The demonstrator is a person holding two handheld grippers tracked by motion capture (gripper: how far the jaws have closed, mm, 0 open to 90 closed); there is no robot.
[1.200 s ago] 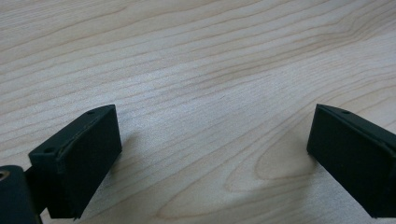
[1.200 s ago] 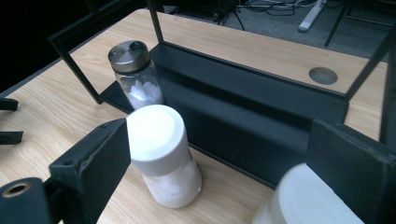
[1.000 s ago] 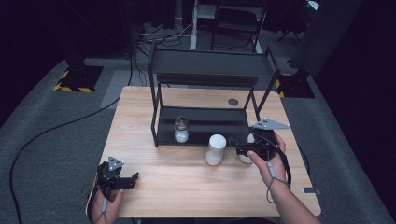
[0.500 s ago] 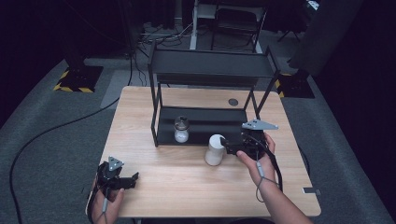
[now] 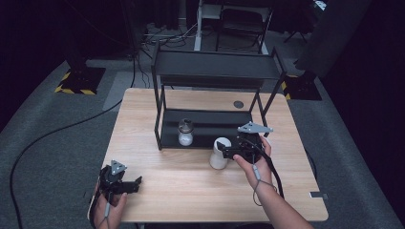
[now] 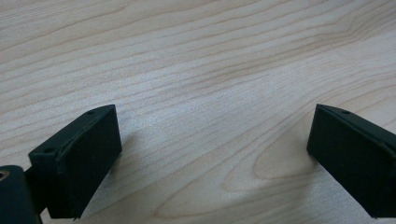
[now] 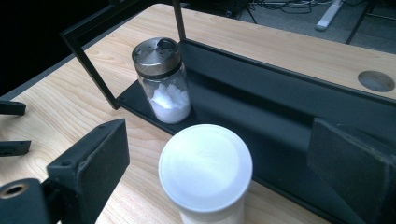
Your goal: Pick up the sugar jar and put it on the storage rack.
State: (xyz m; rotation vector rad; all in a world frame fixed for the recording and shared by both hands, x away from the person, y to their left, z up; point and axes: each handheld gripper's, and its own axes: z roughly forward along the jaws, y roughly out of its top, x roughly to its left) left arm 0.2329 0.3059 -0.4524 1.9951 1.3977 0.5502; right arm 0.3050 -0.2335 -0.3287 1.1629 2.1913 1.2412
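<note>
1. On the wooden table (image 5: 191,181), front of the black two-tier rack (image 5: 215,71), stands a white lidded canister (image 5: 220,153), upright
2. Right gripper (image 5: 228,151) at the canister from its right side, jaws wide apart, one either side of the white lid in the right gripper view, pads not pressing it
3. Glass shaker jar (image 5: 185,132) with metal cap, white powder inside, upright on rack's bottom shelf, near canister
4. Left gripper (image 5: 134,183) at table's near-left corner, low over bare wood, jaws spread, nothing between
</note>
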